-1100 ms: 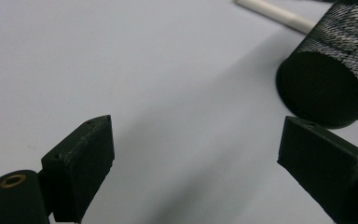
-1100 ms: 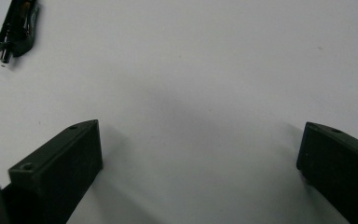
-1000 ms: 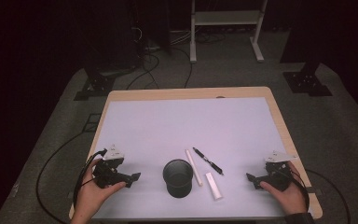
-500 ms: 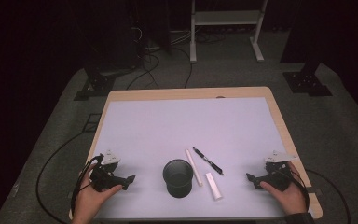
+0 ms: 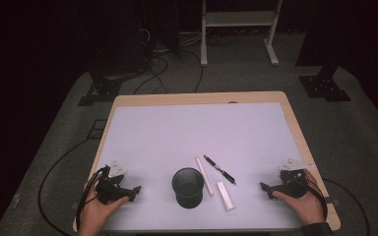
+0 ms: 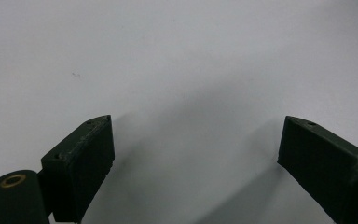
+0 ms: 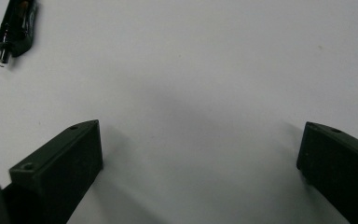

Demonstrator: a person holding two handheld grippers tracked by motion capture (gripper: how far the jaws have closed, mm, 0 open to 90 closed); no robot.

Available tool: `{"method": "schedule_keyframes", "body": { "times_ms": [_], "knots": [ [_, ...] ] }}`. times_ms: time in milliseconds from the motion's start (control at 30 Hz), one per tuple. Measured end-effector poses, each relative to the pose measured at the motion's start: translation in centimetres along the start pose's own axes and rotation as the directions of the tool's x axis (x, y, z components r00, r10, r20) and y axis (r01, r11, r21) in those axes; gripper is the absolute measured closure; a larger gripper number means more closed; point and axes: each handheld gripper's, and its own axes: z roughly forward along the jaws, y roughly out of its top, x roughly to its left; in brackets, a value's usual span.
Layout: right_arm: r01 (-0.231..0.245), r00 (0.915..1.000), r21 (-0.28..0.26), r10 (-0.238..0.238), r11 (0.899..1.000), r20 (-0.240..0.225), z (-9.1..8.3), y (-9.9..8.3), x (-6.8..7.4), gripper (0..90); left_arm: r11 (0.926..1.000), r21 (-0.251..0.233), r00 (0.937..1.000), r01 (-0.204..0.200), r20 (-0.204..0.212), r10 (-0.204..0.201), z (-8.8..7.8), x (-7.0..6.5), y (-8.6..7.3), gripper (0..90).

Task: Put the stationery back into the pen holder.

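A black round cup [image 5: 187, 187] stands upright near the front middle of the white table top [image 5: 197, 137]. Just right of it lie a thin white stick [image 5: 204, 176], a black pen [image 5: 219, 169] and a short white block [image 5: 225, 196]. My left gripper [image 5: 134, 191] rests low at the front left, pointing right toward the cup, jaws open with bare table between them [image 6: 196, 154]. My right gripper [image 5: 266, 189] sits at the front right, pointing left, also open over bare table [image 7: 200, 158]. The end of the black pen [image 7: 16, 23] shows at the top left of the right gripper view.
The table has a wooden rim [image 5: 295, 128]. Beyond it on the dark floor are cables [image 5: 162, 64], a white metal frame [image 5: 236, 29] and black stand feet [image 5: 325, 86]. Cables trail off both grippers at the front corners.
My left gripper has sunk toward the table and drifted slightly toward the front edge. The right gripper and the objects have stayed where they were.
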Motion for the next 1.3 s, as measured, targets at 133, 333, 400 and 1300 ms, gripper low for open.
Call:
{"method": "schedule_keyframes", "body": {
  "times_ms": [133,333,400,1300],
  "knots": [
    [0.006,1.0000,0.024,-0.006,1.000,0.003,-0.1,0.4,0.0,6.2,0.9999,-0.010,0.9999,0.014,0.006,-0.014,0.3,0.2,-0.3,7.5],
    [0.005,1.0000,0.030,-0.006,1.000,0.004,-0.5,0.7,0.1,15.7,0.9991,-0.035,0.9997,0.022,0.007,-0.022,0.5,0.4,-0.7,2.7],
    [0.009,0.9999,0.036,-0.009,0.999,0.005,-0.6,0.8,0.2,18.4,0.9987,-0.045,0.9996,0.026,0.015,-0.025,0.6,0.5,-0.8,2.1],
    [0.060,0.9956,0.029,-0.057,0.998,-0.074,-1.2,3.0,1.5,38.3,0.9962,-0.082,0.9993,0.026,0.027,-0.024,0.7,0.7,-1.3,1.4]
  ]
}}
